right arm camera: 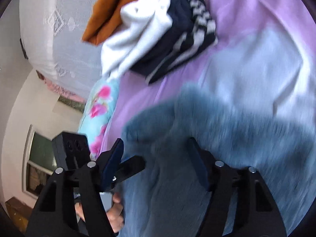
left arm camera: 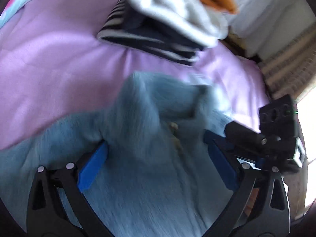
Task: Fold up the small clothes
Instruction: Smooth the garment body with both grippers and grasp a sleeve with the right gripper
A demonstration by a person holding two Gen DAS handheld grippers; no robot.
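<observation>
Two pairs of tongs are working over a pale blue fleece garment (left arm camera: 150, 138) that is lying across the lower half of both views, spread on a lilac bedsheet (left arm camera: 49, 63). The left tongs (left arm camera: 156, 158) are standing wide apart, released, with a raised ridge of the fleece bunching up between the blue pads (left arm camera: 92, 167). The right tongs (right arm camera: 158, 158) are also gaping, with fabric lying between them; motion blur is hiding whether either pad is touching it.

The garment is looking soft, light and limp, likely to sag and drag on the sheet, not hold a crease. Pinching near an outer edge or corner, not the thick middle ridge, appears the surer hold.

A heap of other clothes is sitting in the upper centre of each view, well apart from the fleece: an orange piece (right arm camera: 110, 9), a white one (right arm camera: 138, 33), and a dark striped one (right arm camera: 189, 39) underneath. A floral pillow (right arm camera: 98, 114) is lying at the left of the right-wrist view. Nothing is blocking the fold itself, though the heap is limiting room toward the top.
</observation>
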